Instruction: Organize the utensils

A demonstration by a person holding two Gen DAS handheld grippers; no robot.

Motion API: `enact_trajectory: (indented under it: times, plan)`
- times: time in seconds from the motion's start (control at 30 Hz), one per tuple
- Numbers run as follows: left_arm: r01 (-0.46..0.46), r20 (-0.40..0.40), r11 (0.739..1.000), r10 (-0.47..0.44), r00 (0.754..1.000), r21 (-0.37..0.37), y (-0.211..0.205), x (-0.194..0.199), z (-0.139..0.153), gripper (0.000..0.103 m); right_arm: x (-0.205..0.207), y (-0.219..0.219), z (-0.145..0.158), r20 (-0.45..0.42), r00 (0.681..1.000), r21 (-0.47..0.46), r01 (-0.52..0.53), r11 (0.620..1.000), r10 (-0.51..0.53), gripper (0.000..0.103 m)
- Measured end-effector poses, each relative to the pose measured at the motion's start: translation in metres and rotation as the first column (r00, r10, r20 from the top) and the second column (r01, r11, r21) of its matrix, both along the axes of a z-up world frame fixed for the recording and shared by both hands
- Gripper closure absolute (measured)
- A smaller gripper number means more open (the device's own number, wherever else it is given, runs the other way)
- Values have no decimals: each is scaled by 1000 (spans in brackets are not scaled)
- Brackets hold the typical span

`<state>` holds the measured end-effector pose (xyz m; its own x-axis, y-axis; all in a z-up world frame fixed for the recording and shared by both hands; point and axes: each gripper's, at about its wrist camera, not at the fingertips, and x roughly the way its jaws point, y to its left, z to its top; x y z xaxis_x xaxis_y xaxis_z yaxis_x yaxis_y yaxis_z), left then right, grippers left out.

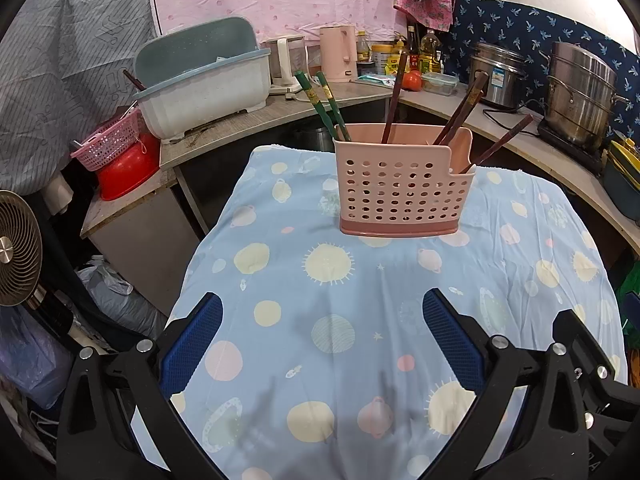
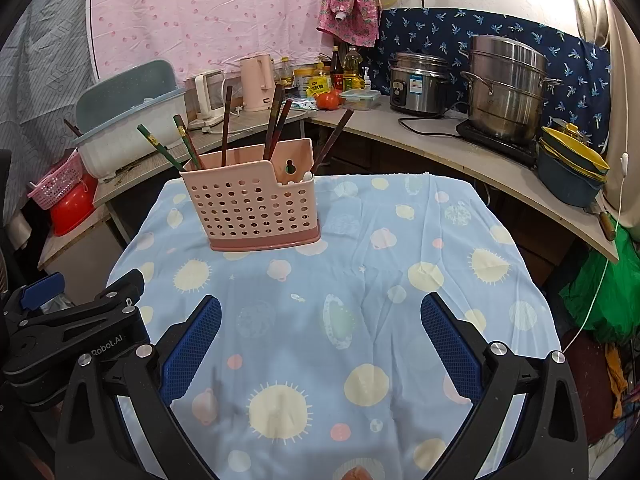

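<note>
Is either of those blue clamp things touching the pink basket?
Apart. In both wrist views a wide stretch of bare cloth lies between the open left tool or right tool and the basket, which stands alone, holding chopsticks.

- A pink perforated utensil holder stands upright on the far half of the blue planet-print tablecloth, its darker pink base flat on the cloth.
- Two green chopsticks lean left out of its left end.
- Dark brown chopsticks stick up from the middle and right, tilted rightward; one lone stick stands nearly upright.
</note>
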<state>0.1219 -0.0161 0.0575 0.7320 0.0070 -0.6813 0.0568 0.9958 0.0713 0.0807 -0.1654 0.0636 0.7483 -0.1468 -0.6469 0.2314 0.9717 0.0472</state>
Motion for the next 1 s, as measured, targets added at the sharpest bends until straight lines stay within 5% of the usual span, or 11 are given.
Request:
enact_trajectory:
  times: [1.0]
  plan:
    - [-12,-10,1000,12,1000,14,3,2,-3,7,0,-5,-2,-4,1000,5,14,1000,-14,7]
